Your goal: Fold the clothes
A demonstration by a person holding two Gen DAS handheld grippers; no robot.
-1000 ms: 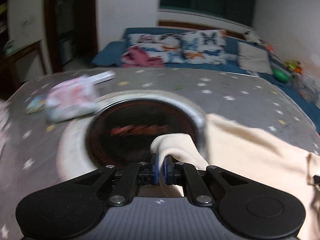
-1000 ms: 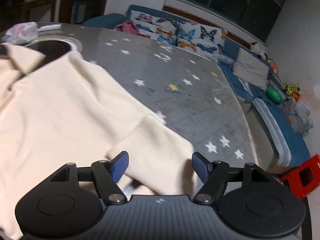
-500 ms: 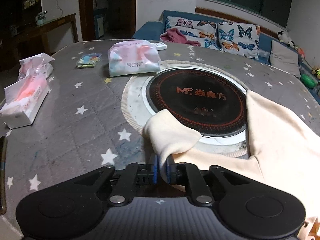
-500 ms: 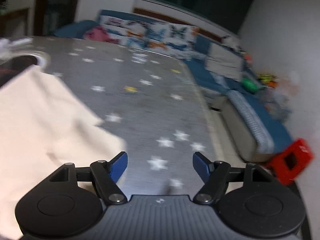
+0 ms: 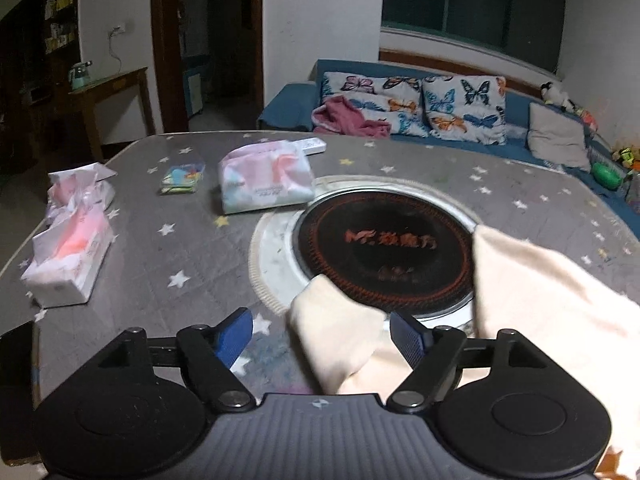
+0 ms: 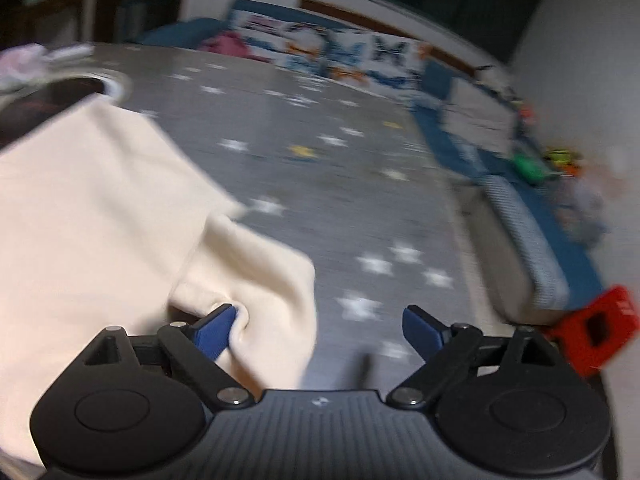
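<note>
i'm looking over a grey table (image 5: 192, 256) printed with small stars, with a round black cooktop (image 5: 384, 256) sunk into its middle, dead ahead of my left claw (image 5: 322, 330). beyond the table runs a blue sofa (image 5: 288, 108) with butterfly cushions (image 5: 460, 108) under a dark window. ahead and left of that claw lie a soft tissue pack (image 5: 266, 182), a small colourful packet (image 5: 182, 178) and two torn-open tissue packs (image 5: 68, 256) near the table edge. the cream garment (image 5: 552, 304) spreads off to the claw's right, and one sleeve end lies on the table between the blue pads, closer to the right one; the jaws are spreading wide and neither pad presses the cloth. on the other side the view is smeared by motion. my right claw (image 6: 316, 328) is also widening, with a bunched fold of the same garment (image 6: 100, 208) lying against its left pad (image 6: 216, 330) and bare table in front of the right pad, so nothing is pinched. a red stool (image 6: 592, 328) sits on the floor off to its right.
</note>
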